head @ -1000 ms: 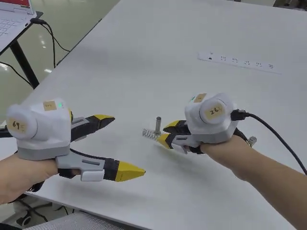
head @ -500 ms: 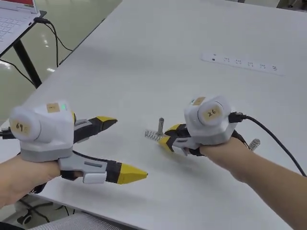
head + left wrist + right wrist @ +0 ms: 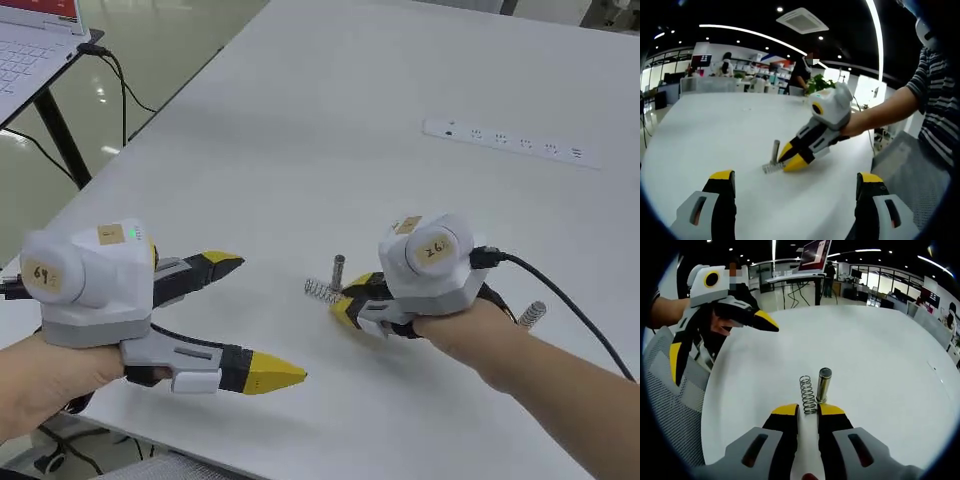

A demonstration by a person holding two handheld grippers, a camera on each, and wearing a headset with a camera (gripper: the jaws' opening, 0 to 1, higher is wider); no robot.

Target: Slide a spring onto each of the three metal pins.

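Early stage, nothing is mounted yet as far as I can judge. The pin [image 3: 339, 270] stands upright on the white table [image 3: 350, 120], bare, with no coil around it. The spring [image 3: 318, 290] lies on its side on the table just beside the pin, its far end pointing toward the left gripper [image 3: 265, 318]. The right gripper [image 3: 345, 298] is low at the table with its tongs narrow; in the right gripper view the spring's near end sits between the yellow tips, so it looks pinched there, not lifted. The left gripper hovers well apart to the left, tongs wide, holding nothing. A second spring [image 3: 532, 314] seems to lie by the right forearm, but it is too small to be sure. So done: zero of three. Left: raise this spring, line it over the pin top, drop it on, then repeat for two more. A power strip [image 3: 510, 143] lies far back on the table, and a laptop [image 3: 30, 40] is off to the side; neither is involved.
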